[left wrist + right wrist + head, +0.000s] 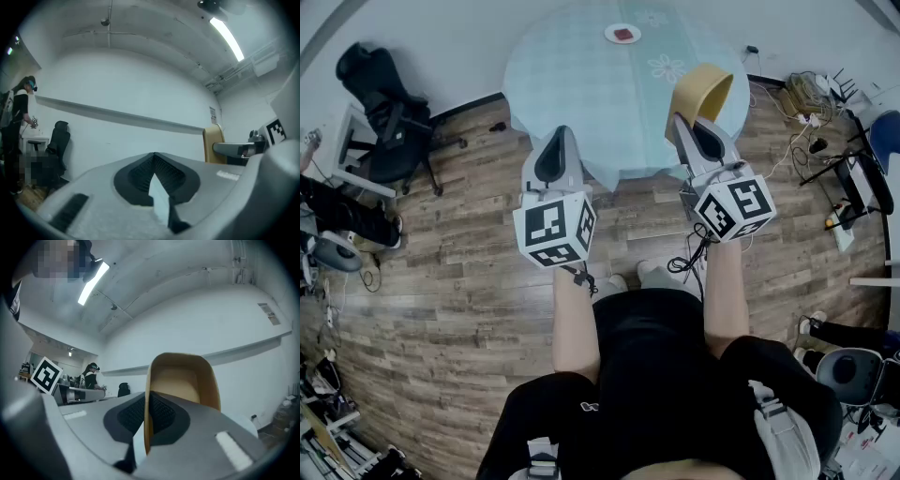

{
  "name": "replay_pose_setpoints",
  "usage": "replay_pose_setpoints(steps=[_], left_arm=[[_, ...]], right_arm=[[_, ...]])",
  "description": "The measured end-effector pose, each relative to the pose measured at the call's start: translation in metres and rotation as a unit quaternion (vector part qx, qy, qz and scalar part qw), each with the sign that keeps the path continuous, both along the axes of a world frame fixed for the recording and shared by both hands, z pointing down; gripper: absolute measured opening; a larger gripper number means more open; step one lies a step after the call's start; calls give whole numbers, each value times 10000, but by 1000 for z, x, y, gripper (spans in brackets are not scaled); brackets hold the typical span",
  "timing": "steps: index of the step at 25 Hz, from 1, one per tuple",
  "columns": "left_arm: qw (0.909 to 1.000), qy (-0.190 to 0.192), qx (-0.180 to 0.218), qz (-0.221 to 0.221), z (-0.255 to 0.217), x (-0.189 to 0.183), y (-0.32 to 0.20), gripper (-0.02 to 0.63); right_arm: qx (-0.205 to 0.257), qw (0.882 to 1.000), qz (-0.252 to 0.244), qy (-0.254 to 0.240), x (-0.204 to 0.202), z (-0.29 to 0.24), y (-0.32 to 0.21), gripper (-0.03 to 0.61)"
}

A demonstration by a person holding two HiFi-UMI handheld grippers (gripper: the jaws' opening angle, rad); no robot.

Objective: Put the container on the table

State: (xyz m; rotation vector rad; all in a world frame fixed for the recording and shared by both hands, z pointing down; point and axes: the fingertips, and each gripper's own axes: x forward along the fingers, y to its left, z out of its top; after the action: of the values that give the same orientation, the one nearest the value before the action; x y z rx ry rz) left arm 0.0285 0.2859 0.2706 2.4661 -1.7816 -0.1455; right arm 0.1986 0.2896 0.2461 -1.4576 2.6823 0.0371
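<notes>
A tan open container [703, 92] hangs tilted over the near right edge of the round pale-blue table [581, 75]. My right gripper [689, 122] is shut on its rim. In the right gripper view the container [183, 380] rises above the jaws, with one thin wall pinched by my right gripper [147, 401]. My left gripper [555, 141] is held at the table's near edge, left of the container. It is shut and holds nothing, and its jaws meet at a point [153, 157]. The left gripper view shows the container [213, 143] off to the right.
A small white plate [622, 35] with something red on it sits at the far side of the table. A black office chair [389, 117] stands at the left. Cables and a power strip [816, 103] lie on the wood floor at the right. Another person [21, 108] stands far left.
</notes>
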Motion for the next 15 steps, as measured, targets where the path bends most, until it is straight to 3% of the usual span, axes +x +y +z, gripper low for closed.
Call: replay_pose_setpoints(steps=[7,11,15], left_arm=[[9993,244,-120,-244,7,-49,-15,-2],[9992,265,-192,-235,14,-54,-28,-2],[9993,259,-220,-132,17,-57,-52,-2]], right_arm=[[270,9987,257,346,-23,-8,-12,14],[140,9990,277,315,-25,-4,-30,14],[215,9965,414,690,-33,3,-59,14]])
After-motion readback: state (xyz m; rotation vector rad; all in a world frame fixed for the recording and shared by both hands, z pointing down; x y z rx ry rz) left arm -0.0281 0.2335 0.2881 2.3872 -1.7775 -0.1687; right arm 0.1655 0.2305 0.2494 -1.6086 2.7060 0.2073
